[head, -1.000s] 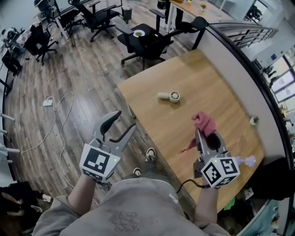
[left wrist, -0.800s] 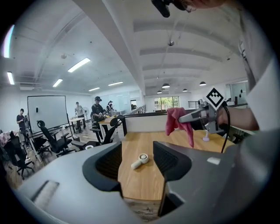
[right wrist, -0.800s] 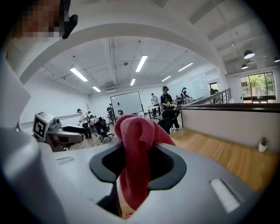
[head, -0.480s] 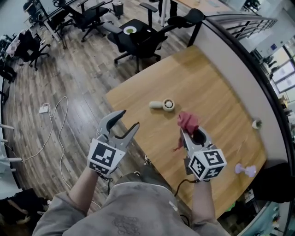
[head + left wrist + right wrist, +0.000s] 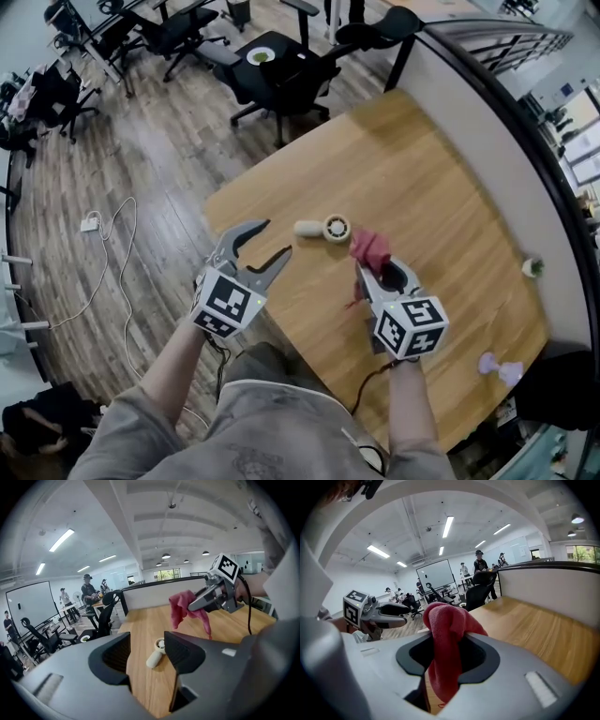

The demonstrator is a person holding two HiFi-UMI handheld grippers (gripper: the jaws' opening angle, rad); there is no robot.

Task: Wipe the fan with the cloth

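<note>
A small white hand fan [image 5: 324,228] lies on its side on the wooden table [image 5: 441,197], near the table's left edge; the left gripper view shows the fan [image 5: 155,652] straight ahead between the jaws. My right gripper [image 5: 370,265] is shut on a red cloth [image 5: 369,249] and holds it above the table just right of the fan. The cloth [image 5: 445,644] hangs bunched between the jaws in the right gripper view. My left gripper [image 5: 265,244] is open and holds nothing, hovering at the table's left edge, short of the fan.
A small green-and-white object [image 5: 532,267] sits near the table's far right rim. A pale purple item [image 5: 499,367] lies at the near right corner. Office chairs [image 5: 281,70] stand beyond the table, and a cable [image 5: 117,244] lies on the floor to the left.
Both grippers have moved in toward the fan. The right one carried the red cloth leftward until it hangs just beside the fan; the left one has come up to the table edge.
</note>
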